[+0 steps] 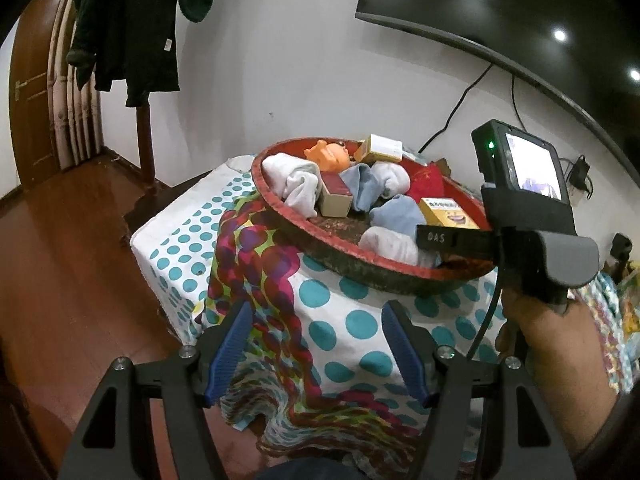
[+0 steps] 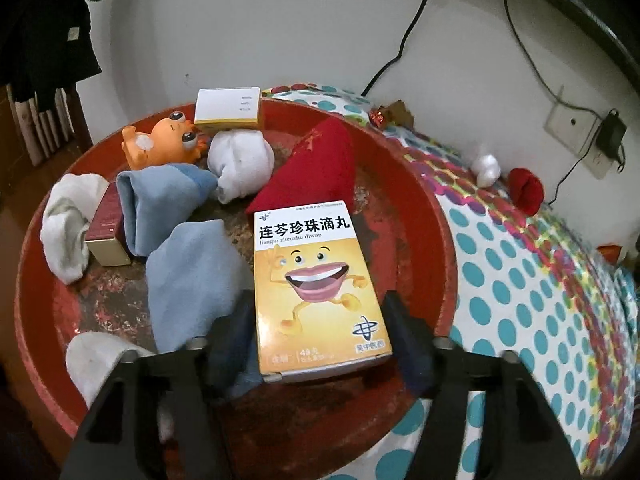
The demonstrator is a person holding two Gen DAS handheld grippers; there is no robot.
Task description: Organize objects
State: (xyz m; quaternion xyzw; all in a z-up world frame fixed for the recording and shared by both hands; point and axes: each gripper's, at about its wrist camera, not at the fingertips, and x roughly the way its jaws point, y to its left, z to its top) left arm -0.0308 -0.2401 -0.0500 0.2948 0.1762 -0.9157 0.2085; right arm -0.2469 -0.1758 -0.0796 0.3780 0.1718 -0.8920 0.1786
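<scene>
The right gripper [image 2: 316, 344] hangs low inside the red tray [image 2: 420, 216], jaws parted on either side of the yellow medicine box [image 2: 316, 280]; a sliver of gap shows at each pad, so nothing pinches it. The box lies flat on the tray floor, near its front rim, with a light blue sock [image 2: 192, 276] just to its left and a red pouch [image 2: 320, 164] behind it. The left gripper [image 1: 316, 352] hovers off the tray over the dotted tablecloth [image 1: 360, 324], jaws wide apart and empty.
</scene>
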